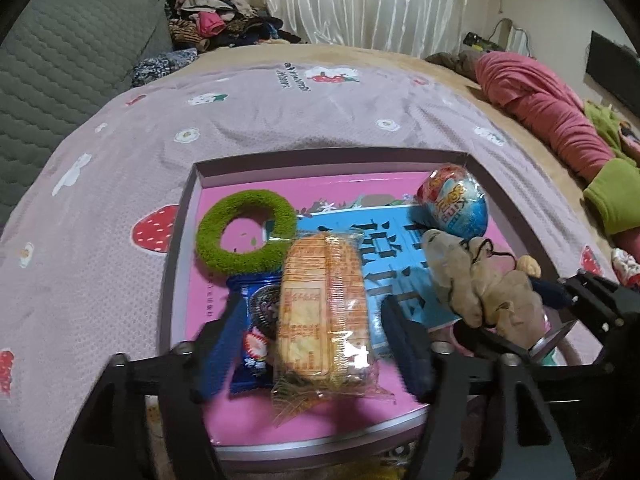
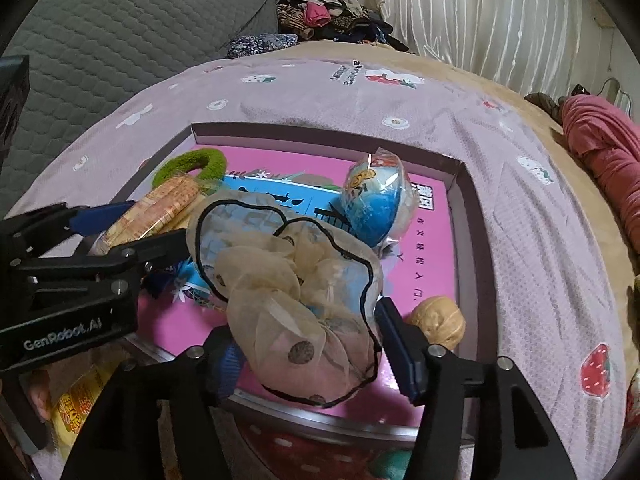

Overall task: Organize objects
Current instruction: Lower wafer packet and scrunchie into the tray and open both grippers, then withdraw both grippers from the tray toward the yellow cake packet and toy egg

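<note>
A shallow pink box (image 1: 188,208) lies on the bed; it also shows in the right wrist view (image 2: 464,208). In it are a green fuzzy ring (image 1: 244,236), a blue cookie packet (image 1: 256,320), a blue foil egg toy (image 1: 456,202) and a walnut (image 2: 438,322). My left gripper (image 1: 316,344) is open around an orange cracker pack (image 1: 320,312) that rests in the box. My right gripper (image 2: 312,354) is open around a beige sheer scrunchie (image 2: 296,280) lying in the box.
A yellow snack packet (image 2: 76,400) lies near the box's front left. A grey quilted cushion (image 1: 60,64) is at the left, a clothes pile (image 1: 224,20) behind, pink and green clothing (image 1: 560,120) at the right, all on the strawberry-print blanket (image 1: 320,112).
</note>
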The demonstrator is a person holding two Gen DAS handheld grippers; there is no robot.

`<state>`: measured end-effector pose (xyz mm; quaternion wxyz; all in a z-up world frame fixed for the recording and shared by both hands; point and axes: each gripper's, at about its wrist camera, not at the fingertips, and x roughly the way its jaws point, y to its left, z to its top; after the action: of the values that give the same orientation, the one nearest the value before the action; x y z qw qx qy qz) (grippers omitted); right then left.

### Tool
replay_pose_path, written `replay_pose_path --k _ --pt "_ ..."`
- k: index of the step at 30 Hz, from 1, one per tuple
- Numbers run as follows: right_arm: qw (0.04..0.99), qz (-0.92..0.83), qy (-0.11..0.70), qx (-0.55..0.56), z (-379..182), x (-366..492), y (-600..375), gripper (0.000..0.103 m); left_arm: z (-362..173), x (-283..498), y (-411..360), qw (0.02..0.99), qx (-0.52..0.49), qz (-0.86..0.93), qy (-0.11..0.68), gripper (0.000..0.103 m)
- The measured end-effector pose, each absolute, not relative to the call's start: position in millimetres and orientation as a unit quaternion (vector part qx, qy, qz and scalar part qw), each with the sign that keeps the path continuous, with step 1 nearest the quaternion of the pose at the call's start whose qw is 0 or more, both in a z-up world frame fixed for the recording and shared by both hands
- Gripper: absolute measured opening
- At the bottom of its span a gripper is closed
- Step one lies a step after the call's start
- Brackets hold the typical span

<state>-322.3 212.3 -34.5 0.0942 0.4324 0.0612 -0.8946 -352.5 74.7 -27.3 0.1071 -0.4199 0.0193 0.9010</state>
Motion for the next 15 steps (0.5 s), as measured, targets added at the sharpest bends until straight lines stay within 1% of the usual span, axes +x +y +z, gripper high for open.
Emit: replay_pose_path --k 2,4,9,11,13,15 --pt "0.092 -0.896 0.066 0.430 -32.0 -321.1 212.6 0.065 -26.9 -352.7 72.4 0.106 -0.426 0.898 0.018 0.075" --pt "0.089 -0.897 0.069 0.428 -29.9 -320.0 213.1 0.070 -26.2 -352.5 69.4 0.109 -0.429 0.897 0.010 0.077" --pt "0.092 -0.898 0.071 0.424 -23.5 -315.9 213.2 0.074 -16.1 -348.1 60.7 0.099 -0.418 0.903 -0.001 0.079" --pt "0.090 -0.901 0.070 0.419 -18.7 -313.3 213.5 0.078 -9.3 -344.6 57.0 0.099 -0.412 0.906 -0.007 0.082" --pt "0.091 -0.904 0.068 0.413 -13.5 -309.8 213.9 0.082 -3.2 -340.3 54.7 0.096 -0.406 0.909 -0.012 0.083" --pt "0.091 -0.907 0.067 0.406 -7.2 -306.3 214.5 0.085 3.0 -336.1 51.9 0.093 -0.400 0.912 -0.015 0.083"
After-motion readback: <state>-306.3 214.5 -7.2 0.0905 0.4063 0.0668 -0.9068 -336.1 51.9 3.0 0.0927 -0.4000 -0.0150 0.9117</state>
